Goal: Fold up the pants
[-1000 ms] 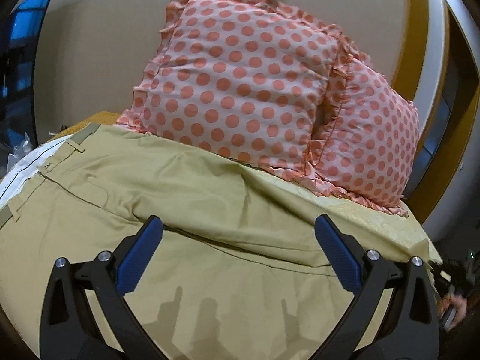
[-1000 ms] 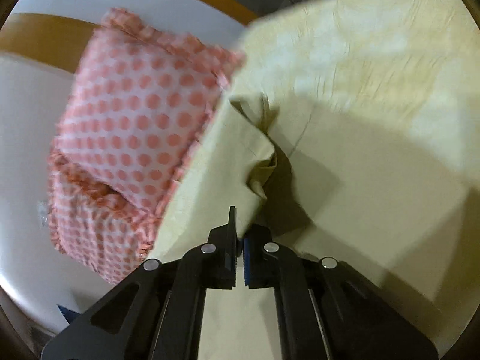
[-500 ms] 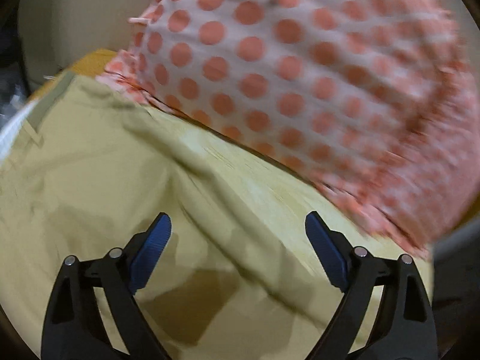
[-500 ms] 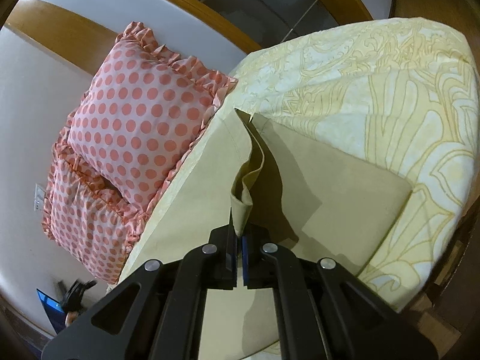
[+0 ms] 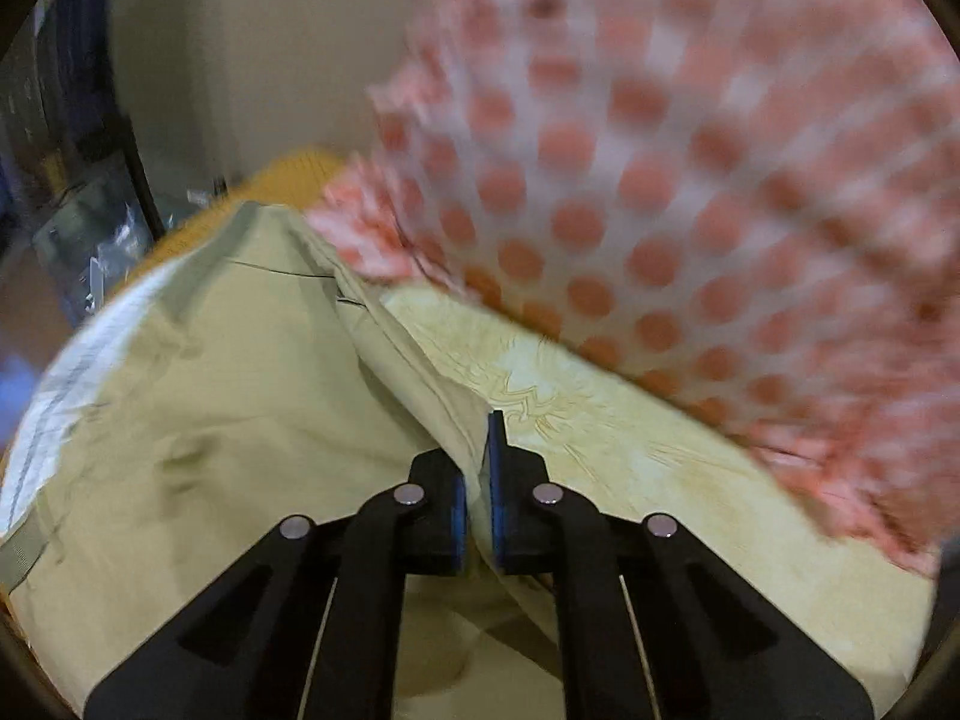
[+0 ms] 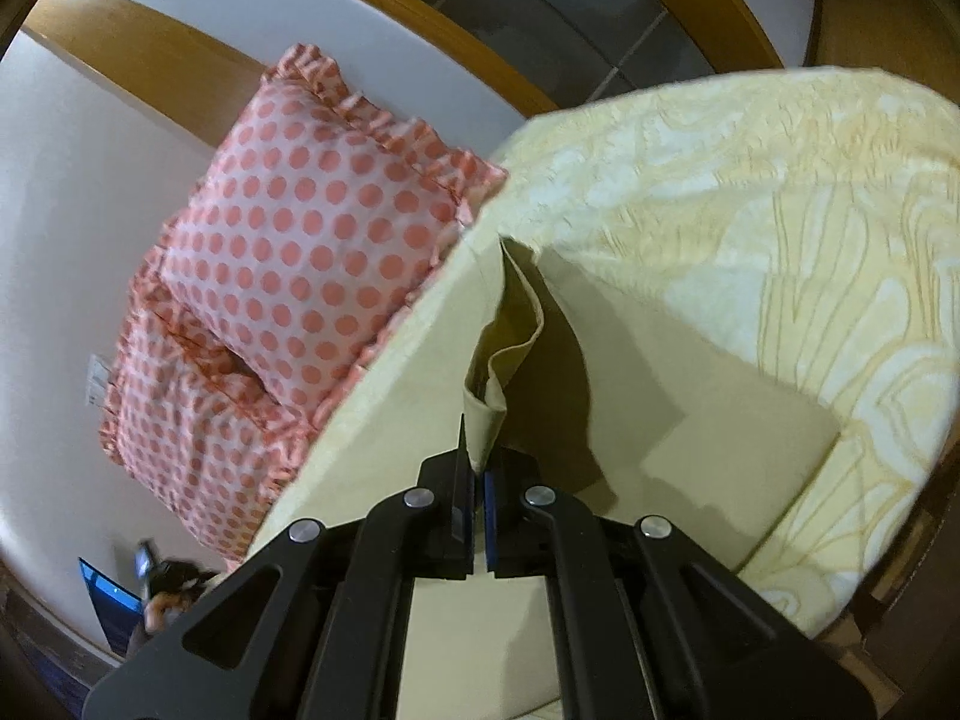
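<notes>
I have the khaki pants (image 5: pixel 198 396) lying on the bed (image 5: pixel 648 456), on its yellow patterned cover, just beside the pink dotted pillows (image 6: pixel 312 240). My left gripper (image 5: pixel 477 504) has its fingers pinched tight on the long edge of the pants, on the side near the pillows. The waistband (image 5: pixel 24 546) sits off to the left in that view. My right gripper (image 6: pixel 476 504) has its fingers pinched tight on a corner of the leg end, and that bit of cloth stands up in a little peak.

I think I am about to lift this long edge and carry it over to the other side, so one leg lands on the other leg.

To do it well, I want to lift both grippers together and at the same height. The cloth between them should be pulled straight, not saggy. I should go slow, so the bottom leg does not slide or bunch up. I should hold on until the edges line up, then set the cloth down flat.

The left view is blurry, so I cannot tell how much cloth is in that pinch. If it is only a thin bit, it may slip out.
</notes>
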